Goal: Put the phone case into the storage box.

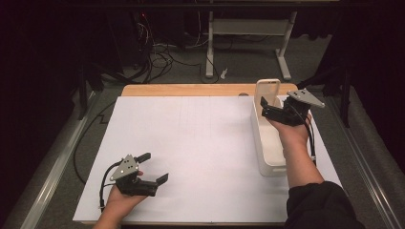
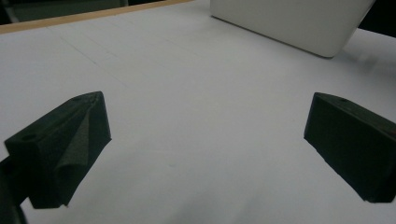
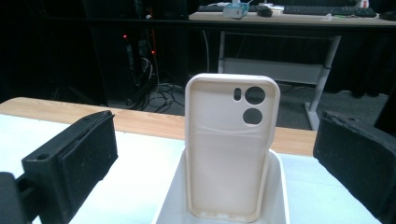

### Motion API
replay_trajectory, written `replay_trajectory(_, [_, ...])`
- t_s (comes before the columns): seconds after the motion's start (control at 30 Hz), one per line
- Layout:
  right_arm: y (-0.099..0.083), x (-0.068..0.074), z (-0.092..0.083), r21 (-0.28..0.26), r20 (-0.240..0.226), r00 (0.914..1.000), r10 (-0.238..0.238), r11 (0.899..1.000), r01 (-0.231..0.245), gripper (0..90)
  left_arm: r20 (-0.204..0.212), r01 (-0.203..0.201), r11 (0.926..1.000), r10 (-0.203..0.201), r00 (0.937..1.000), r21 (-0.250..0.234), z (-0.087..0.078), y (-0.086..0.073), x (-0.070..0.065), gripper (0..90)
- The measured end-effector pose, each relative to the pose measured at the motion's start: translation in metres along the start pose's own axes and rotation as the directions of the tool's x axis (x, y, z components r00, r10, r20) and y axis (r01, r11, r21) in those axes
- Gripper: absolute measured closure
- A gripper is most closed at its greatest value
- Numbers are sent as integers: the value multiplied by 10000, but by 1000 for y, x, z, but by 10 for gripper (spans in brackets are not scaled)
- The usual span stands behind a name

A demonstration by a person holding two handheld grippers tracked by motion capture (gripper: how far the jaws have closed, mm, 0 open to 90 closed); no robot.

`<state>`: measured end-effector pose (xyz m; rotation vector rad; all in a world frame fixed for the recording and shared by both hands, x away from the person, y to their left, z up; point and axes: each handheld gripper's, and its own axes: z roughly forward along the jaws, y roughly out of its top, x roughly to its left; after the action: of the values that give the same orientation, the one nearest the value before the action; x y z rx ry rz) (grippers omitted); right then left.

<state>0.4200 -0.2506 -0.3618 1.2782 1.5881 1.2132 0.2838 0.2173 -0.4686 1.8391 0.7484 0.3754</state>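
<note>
Phone case (image 3: 231, 149) stands upright at far end of white bin (image 1: 267, 143), leaning on its end wall, camera cutouts up top. Right hand-held gripper (image 1: 271, 109) hovers just before it over the bin — jaws spread wide, nothing between them, not touching the case. Left hand-held gripper (image 1: 154, 168) sits low over white sheet (image 1: 191, 143) on the table (image 1: 191, 89), near front-left corner, well apart from bin — jaws also spread, empty.

This is a dark lab or recording room: a table (image 1: 200, 89) under a white sheet (image 1: 191, 143), loose cables (image 1: 160, 57) on the floor, and a desk with keyboards (image 3: 327, 9) behind.
</note>
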Motion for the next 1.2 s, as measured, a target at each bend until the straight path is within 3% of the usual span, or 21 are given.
replay_trajectory(0.27, [-2, 3, -15, -75, -353, 9992, -190, 9998, 188, 1, -8, -104, 9999, 104, 9999, 49, 0, 1, -1, 16])
replay_trajectory(0.9, [-11, -4, -81, -66, -985, 9921, -780, 9970, 778, 1, -497, -36, 9998, 27, 9988, -175, -9, 4, 2, 16])
replay_trajectory(1.2, [-25, -10, -109, -128, -1322, 9858, -1032, 9947, 1024, 1, -626, 39, 9999, -46, 9980, -113, -10, 3, 2, 16])
